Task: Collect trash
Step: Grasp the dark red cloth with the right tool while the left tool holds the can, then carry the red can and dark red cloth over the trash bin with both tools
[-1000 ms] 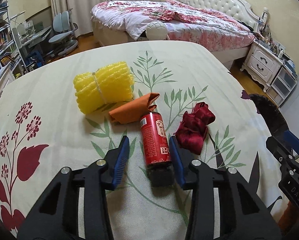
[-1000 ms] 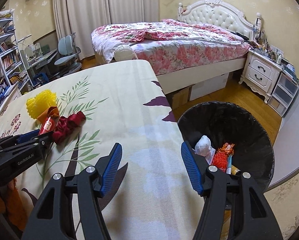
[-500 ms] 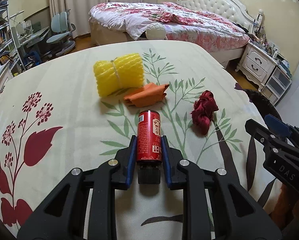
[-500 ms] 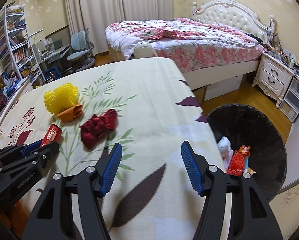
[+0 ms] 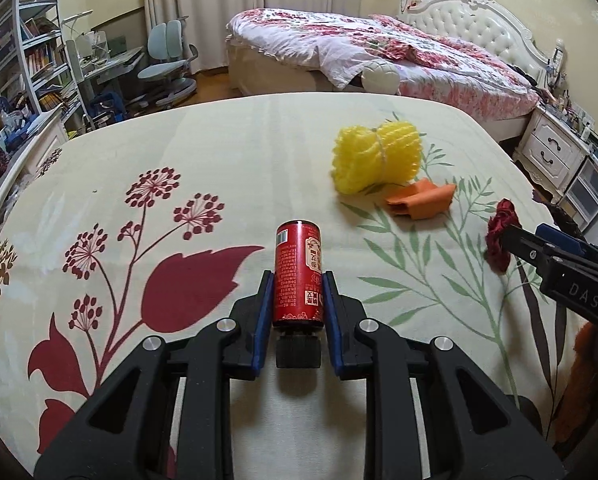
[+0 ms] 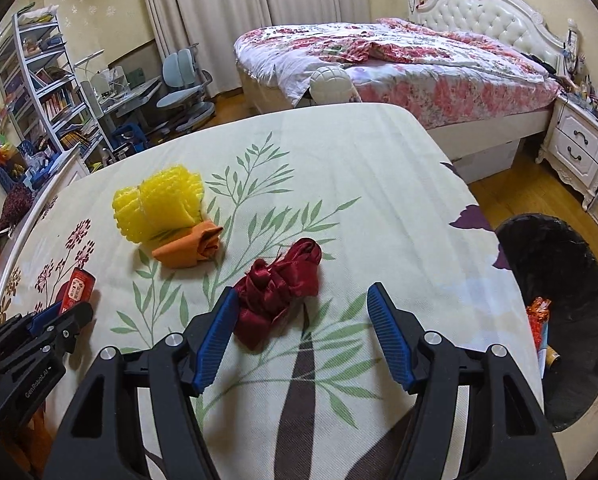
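Red can [image 5: 298,272]: it sits pinched between the blue pads [image 5: 264,320] of my left gripper [image 5: 297,300], pointing away from me, its far end sticking out past the fingertips. I cannot tell whether it is lifted or touching the cloth.
Can, hidden part: its near end is covered by a black block between the fingers; in the right wrist view only a red strip [image 6: 75,286] shows behind the black left tool.
Left gripper: clamped on the can from both sides.
Red ribbon bundle [image 6: 277,292]: it lies on the tablecloth [image 6: 339,184], touching the inner face of my right gripper's left pad and not the right pad. In the left wrist view it is half covered by the right tool [image 5: 571,276].
Right gripper [image 6: 301,330]: spread, its jaws have just been widening, with the ribbon at their left side and bare cloth across the rest of the gap.
Orange folded paper [image 6: 189,246]: farther left of the ribbon, touching the yellow piece.
Yellow foam netting [image 6: 159,206]: farthest of the lot, tied at the middle.
Black-lined bin [image 6: 555,320]: off the right edge of the table, lower than it, partly cut off by the picture edge; some wrappers show inside but are hard to make out.
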Tool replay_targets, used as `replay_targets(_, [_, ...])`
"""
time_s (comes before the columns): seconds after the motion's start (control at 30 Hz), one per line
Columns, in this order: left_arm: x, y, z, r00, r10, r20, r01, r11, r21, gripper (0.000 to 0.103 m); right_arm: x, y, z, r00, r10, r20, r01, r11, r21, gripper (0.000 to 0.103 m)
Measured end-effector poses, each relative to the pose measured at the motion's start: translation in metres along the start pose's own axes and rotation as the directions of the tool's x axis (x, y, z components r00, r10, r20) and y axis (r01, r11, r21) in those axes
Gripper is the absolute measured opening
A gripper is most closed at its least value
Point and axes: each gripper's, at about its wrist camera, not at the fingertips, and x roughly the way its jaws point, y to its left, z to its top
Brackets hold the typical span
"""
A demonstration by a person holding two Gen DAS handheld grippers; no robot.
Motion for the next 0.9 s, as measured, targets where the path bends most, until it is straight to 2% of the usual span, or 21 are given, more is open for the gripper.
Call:
replay_targets(0.33, [-0.001, 0.019, 0.001, 1.0, 0.01, 0.014, -0.01, 1.0, -0.029, 0.023, 0.01, 0.013, 0.001, 1.0, 0.013, -0.024, -0.013, 1.0, -0.004, 0.066])
replay_targets(0.4, [0.0, 0.02, 0.001, 1.0, 0.008, 0.014, -0.007, 1.0, -0.031, 0.023, 0.01, 0.017, 0.001, 1.0, 0.013, -0.022, -0.014, 1.0, -0.01, 0.058])
replay_targets(0.47, [0.0, 0.02, 0.002, 1.0, 0.005, 0.014, -0.004, 0.999, -0.032, 0.023, 0.01, 0.017, 0.001, 1.0, 0.012, -0.021, -0.012, 1.0, -0.016, 0.044])
replay_targets(0.5, [0.0, 0.02, 0.002, 1.0, 0.004, 0.015, -0.004, 1.0, -0.031, 0.023, 0.009, 0.016, 0.0, 1.0, 0.013, -0.021, -0.013, 1.0, -0.018, 0.043])
replay_targets(0.57, [0.0, 0.019, 0.002, 1.0, 0.001, 0.015, -0.001, 1.0, -0.031, 0.023, 0.007, 0.013, -0.001, 1.0, 0.015, -0.016, -0.016, 1.0, -0.014, 0.035])
replay_targets(0.63, [-0.001, 0.018, 0.001, 1.0, -0.002, 0.015, 0.002, 1.0, -0.031, 0.023, 0.004, 0.009, -0.003, 1.0, 0.021, -0.013, -0.022, 1.0, -0.007, 0.031])
replay_targets(0.9, [-0.008, -0.001, -0.002, 0.999, -0.043, 0.031, 0.043, 0.999, -0.007, 0.023, -0.02, -0.009, -0.013, 1.0, -0.009, 0.029, 0.01, 1.0, -0.015, 0.031])
